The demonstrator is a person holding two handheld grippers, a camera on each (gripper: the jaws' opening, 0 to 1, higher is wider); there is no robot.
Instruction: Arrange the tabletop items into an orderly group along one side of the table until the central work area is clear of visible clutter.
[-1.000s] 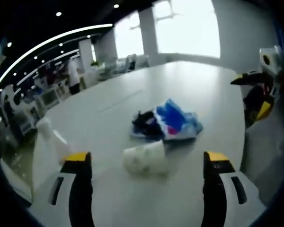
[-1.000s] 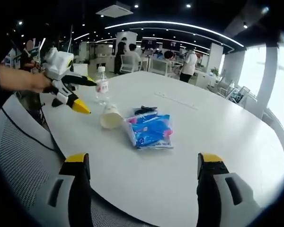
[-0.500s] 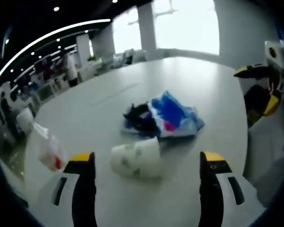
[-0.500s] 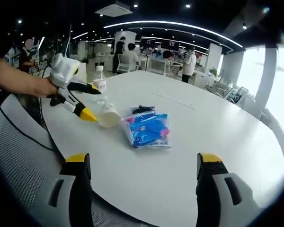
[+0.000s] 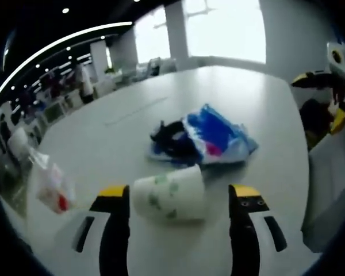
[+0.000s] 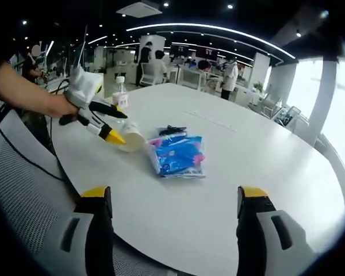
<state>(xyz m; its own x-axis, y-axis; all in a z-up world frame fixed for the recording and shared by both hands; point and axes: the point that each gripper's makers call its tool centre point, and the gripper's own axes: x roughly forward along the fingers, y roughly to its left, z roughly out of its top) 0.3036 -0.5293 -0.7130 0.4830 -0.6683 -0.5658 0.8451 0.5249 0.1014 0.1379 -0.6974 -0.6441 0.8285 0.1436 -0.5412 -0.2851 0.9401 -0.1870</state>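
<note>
Left gripper view: the left gripper has its jaws spread wide, one on each side of a white paper cup lying on its side on the white table; contact is not clear. Just beyond the cup lies a blue plastic packet (a black object touches its left side). A water bottle stands left of the jaws. Right gripper view: the right gripper is open and holds nothing, well apart from the packet.
</note>
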